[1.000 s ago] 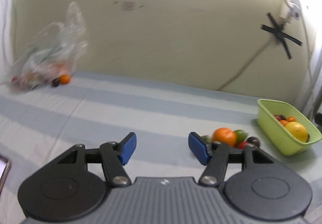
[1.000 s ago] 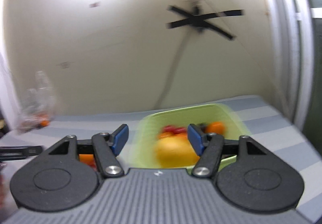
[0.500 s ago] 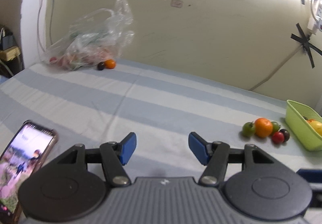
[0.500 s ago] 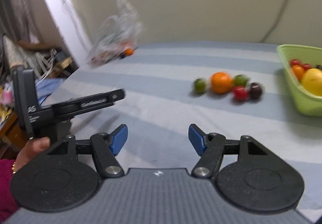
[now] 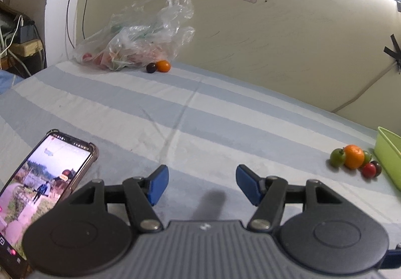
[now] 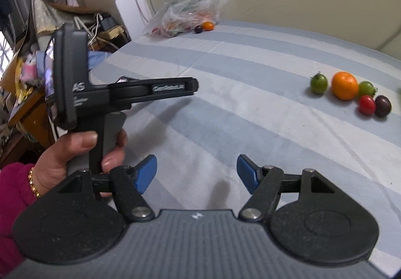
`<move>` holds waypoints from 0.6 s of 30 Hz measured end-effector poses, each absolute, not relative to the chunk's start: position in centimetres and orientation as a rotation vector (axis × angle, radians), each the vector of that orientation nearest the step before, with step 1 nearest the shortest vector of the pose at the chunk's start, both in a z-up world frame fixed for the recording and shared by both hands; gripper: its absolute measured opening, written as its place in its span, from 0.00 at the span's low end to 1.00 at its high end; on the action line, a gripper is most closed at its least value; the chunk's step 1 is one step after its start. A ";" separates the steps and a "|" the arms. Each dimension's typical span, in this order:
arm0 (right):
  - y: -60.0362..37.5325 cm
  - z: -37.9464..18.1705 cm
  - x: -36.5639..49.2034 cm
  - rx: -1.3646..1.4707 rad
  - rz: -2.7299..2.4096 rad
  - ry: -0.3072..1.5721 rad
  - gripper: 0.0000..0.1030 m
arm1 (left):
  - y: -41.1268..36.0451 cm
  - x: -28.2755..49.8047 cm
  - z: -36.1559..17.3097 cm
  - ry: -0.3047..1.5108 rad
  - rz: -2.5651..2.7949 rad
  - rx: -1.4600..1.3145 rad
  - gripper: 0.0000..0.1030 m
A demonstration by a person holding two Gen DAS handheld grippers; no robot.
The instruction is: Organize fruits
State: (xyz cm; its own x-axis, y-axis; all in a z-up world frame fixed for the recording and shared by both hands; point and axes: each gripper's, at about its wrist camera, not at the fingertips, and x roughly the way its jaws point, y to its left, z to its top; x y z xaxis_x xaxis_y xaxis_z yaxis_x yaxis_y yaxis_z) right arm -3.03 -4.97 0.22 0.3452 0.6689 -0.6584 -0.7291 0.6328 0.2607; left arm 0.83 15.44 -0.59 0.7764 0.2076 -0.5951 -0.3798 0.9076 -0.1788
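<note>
Five loose fruits lie clustered on the striped bed (image 5: 200, 108) at right: an orange (image 6: 344, 85), two green tomatoes (image 6: 318, 83), a red tomato (image 6: 367, 104) and a dark one (image 6: 383, 105), just beside the green basket (image 5: 391, 161). Both left tongs (image 5: 201, 185) and right tongs (image 6: 196, 175) are opening, nothing between them. Far left sits a plastic bag (image 5: 140, 35); a phone (image 5: 42, 178) lies near left.

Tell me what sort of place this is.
Probably a bedroom in a home: the fruit lies on a striped bedsheet against a plain painted wall, a smartphone rests on the sheet, and cluttered furniture with chargers and cables stands beside it.
</note>
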 end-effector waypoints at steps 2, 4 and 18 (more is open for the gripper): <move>-4.6 0.2 -3.2 -0.098 0.920 0.814 0.70 | 15.5 0.9 -0.7 0.607 0.326 -0.299 0.59; -4.4 0.2 -3.3 -0.110 0.928 0.816 0.70 | 15.4 0.9 -0.7 0.605 0.326 -0.290 0.61; -4.3 -0.1 -3.0 -0.099 0.936 0.834 0.70 | 14.9 1.3 -0.7 0.610 0.327 -0.263 0.66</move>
State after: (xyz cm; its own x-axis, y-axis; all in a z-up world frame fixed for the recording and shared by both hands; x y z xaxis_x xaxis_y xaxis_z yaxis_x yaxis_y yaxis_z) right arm -3.04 -4.26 -0.06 0.3127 0.6719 -0.6714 -0.7439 0.6127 0.2667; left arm 1.26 14.89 -0.75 0.7715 0.2213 -0.5965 -0.3745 0.9159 -0.1446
